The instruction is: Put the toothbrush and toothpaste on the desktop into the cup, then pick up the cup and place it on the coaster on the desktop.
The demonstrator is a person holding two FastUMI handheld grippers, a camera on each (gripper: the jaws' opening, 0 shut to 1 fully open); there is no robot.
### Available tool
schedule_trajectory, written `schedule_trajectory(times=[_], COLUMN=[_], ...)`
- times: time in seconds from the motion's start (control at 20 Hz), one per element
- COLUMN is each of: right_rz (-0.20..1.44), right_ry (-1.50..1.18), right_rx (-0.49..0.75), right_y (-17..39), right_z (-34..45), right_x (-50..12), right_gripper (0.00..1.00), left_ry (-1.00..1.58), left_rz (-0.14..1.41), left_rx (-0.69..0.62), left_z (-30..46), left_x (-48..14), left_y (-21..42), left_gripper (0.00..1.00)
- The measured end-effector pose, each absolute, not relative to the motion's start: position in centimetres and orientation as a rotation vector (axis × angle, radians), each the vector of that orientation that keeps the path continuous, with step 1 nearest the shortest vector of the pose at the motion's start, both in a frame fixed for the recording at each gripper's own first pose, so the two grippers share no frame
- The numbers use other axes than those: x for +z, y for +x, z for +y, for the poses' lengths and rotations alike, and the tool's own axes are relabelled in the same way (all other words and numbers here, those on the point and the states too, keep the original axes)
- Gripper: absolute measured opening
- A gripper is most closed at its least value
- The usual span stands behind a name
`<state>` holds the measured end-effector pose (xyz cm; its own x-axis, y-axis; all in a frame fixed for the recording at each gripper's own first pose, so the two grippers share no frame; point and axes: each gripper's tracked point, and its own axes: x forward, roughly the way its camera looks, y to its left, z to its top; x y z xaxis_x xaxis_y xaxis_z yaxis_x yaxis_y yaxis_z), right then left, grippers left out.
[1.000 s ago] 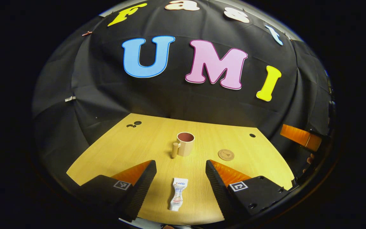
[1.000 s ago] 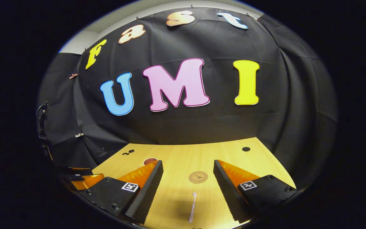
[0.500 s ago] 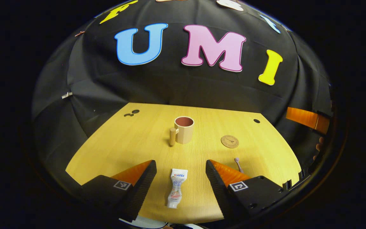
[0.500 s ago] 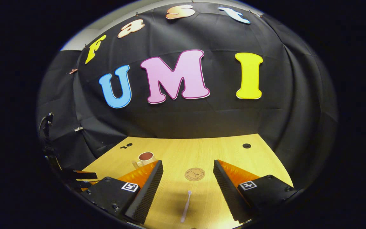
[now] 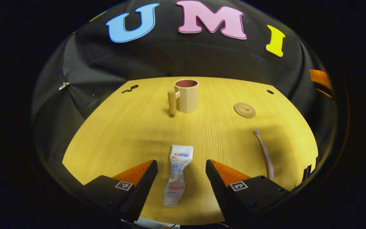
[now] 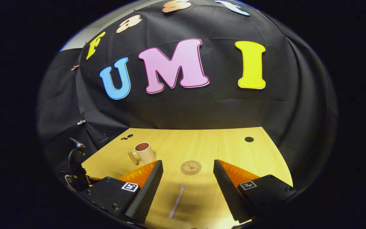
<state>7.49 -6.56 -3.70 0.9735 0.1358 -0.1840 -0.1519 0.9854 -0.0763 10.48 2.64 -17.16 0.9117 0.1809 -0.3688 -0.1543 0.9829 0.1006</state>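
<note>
1. Toothpaste [image 5: 177, 175] lies flat on the table [image 5: 129, 127] between the spread fingers of my left tongs [image 5: 181, 181], untouched. It looks soft, light and a little slick, so I would pinch the middle of the tube.
2. Toothbrush [image 6: 176, 201] lies ahead of my right tongs [image 6: 187, 190], which are open and empty. It seems thin, stiff and light; I judge the handle the best hold.
3. Cup [image 5: 186, 95] stands upright farther back, well apart from the coaster [image 5: 244, 110].
</note>
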Motion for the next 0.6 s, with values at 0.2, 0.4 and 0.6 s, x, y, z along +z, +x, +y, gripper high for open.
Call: schedule_trajectory(times=[0.2, 0.4, 0.6], right_rz=[0.205, 0.236, 0.271], right_ry=[-0.092, -0.070, -0.061], right_rx=[0.115, 0.053, -0.009], right_y=[6.7, 5.6, 4.5], right_z=[-7.9, -8.8, -8.2], right_x=[-4.8, -6.2, -8.0], right_gripper=[0.98, 0.98, 0.98], left_ry=[0.074, 0.020, 0.074], left_rz=[0.442, 0.506, 0.487], left_rx=[0.162, 0.149, 0.093], left_z=[3.0, 4.2, 4.8], left_x=[-19.9, -22.3, -22.0], left_y=[11.6, 11.9, 12.2], left_gripper=[0.92, 0.92, 0.75])
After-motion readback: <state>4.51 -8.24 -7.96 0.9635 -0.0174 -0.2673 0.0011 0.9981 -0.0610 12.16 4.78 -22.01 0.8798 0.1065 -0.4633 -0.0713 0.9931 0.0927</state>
